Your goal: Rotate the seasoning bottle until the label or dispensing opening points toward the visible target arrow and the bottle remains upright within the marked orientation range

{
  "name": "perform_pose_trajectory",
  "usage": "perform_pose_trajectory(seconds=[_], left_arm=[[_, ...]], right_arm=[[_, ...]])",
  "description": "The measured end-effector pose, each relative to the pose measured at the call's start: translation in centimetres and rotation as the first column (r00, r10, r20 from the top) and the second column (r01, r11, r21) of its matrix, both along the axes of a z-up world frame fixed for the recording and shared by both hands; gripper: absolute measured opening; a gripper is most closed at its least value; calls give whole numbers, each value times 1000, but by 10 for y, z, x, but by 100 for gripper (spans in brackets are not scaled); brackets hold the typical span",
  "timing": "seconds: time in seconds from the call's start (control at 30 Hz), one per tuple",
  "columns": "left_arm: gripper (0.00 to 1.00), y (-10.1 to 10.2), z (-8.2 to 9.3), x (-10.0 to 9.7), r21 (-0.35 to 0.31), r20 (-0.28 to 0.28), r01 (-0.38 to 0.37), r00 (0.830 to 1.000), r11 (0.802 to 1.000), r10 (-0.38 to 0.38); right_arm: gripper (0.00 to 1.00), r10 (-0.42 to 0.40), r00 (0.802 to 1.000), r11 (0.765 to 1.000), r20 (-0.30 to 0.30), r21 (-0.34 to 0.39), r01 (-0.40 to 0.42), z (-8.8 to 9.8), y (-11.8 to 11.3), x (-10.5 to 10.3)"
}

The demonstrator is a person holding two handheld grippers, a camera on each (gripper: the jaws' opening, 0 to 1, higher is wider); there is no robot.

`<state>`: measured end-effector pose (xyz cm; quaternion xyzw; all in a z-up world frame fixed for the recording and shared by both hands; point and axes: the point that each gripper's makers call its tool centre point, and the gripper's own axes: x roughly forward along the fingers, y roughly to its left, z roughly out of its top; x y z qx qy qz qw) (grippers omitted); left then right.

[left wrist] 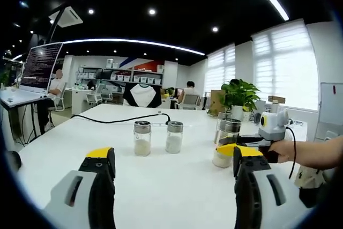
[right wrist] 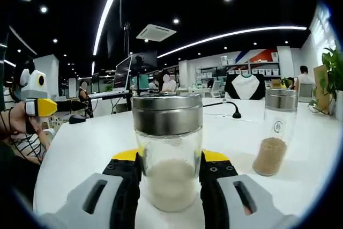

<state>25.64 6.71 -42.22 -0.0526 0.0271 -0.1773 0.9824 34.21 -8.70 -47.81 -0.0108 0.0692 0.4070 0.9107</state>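
where white bench runs into bright office: right claw clamped on upright seasoning bottle, brown-filled jar beside. left claw gaping, empty, facing two shakers.

Two glass shakers stand mid-table, a black cable runs behind them, and a potted plant sits far right.
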Motion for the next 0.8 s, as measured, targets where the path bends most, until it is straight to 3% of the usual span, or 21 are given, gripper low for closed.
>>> perform_pose_trajectory(seconds=[0.17, 0.27, 0.33, 0.4, 0.47, 0.53, 0.63, 0.73, 0.8], left_arm=[[96, 0, 0, 0, -1, 0, 1, 1000, 1000, -1], [96, 1, -1, -1, -2, -5, 1, 1000, 1000, -1], [96, 2, -2, -1, 0, -9, -1, 1000, 1000, 1], [97, -1, -1, -3, 21, 2, 17, 1000, 1000, -17], [97, -3, -1, -3, 20, 6, 18, 1000, 1000, -18], [96, -3, -1, -3, -11, 2, 19, 1000, 1000, -18], [96, -3, -4, -3, 1, -1, 20, 1000, 1000, -20], [96, -2, -5, -2, 2, -5, 19, 1000, 1000, -19], [96, -1, -5, -2, 5, -5, 16, 1000, 1000, -16]], right_arm=[[41, 4, 1000, 1000, 1, -14, -4, -2, 0, 0], [43, -26, 998, 999, -64, 43, 29, -4, -1, 0], [51, -60, 997, 996, -50, 67, 63, 2, -5, 1], [59, -74, 997, 996, -33, 46, 75, 4, -6, -1], [59, -108, 992, 994, -64, 19, 109, 0, -9, -2], [60, -146, 988, 989, -56, 29, 147, 3, -13, -3], [61, -184, 982, 982, -33, 38, 185, 8, -13, -6], [60, -257, 966, 966, -25, 32, 257, 8, -16, -5], [60, -340, 940, 940, -15, 32, 341, 9, -20, -2]])
